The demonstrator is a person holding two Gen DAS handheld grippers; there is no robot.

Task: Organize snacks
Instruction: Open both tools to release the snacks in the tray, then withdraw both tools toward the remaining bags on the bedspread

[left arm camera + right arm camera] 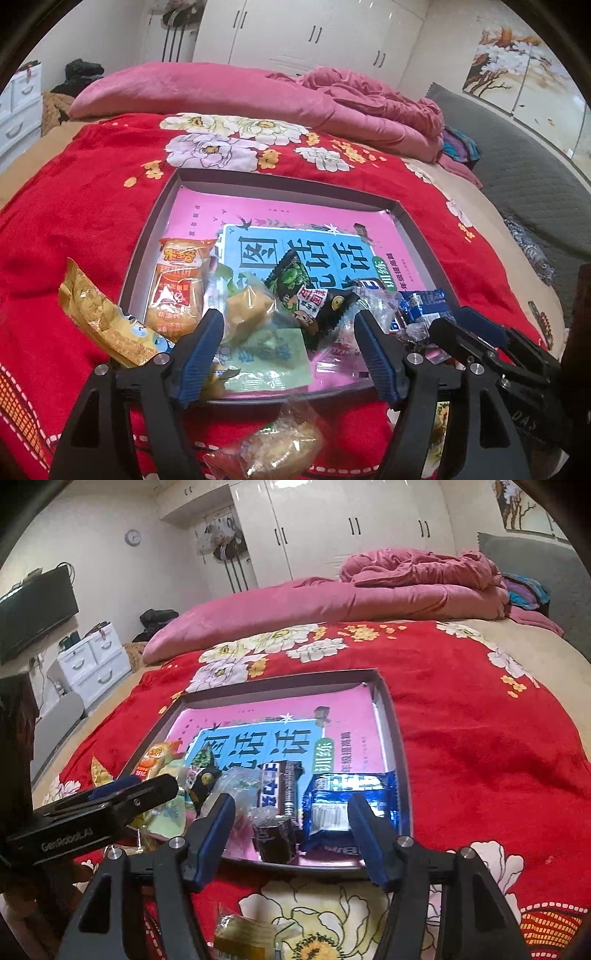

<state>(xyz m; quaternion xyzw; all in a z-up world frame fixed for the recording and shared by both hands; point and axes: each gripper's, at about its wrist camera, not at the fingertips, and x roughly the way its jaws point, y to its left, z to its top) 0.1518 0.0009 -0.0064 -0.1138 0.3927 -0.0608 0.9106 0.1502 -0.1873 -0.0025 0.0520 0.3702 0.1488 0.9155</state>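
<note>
A shallow grey tray (147,229) (397,738) lined with a pink and blue book lies on the red floral blanket. In it are an orange rice-cracker pack (177,288), a clear-wrapped yellow cake (247,310), a black and green pea pack (306,291), a dark cookie roll (275,830) and a blue wafer pack (351,801). A gold pack (99,325) lies left of the tray. A clear-wrapped pastry (273,446) lies on the blanket below my left gripper (288,325), which is open and empty above the tray's near edge. My right gripper (291,808) is open and empty over the tray's near right part.
A pink quilt (221,92) and pillow lie across the bed behind the tray. A yellow-wrapped snack (243,938) lies on the blanket under my right gripper. White wardrobes stand at the back, white drawers (92,664) and a TV (33,609) at the left.
</note>
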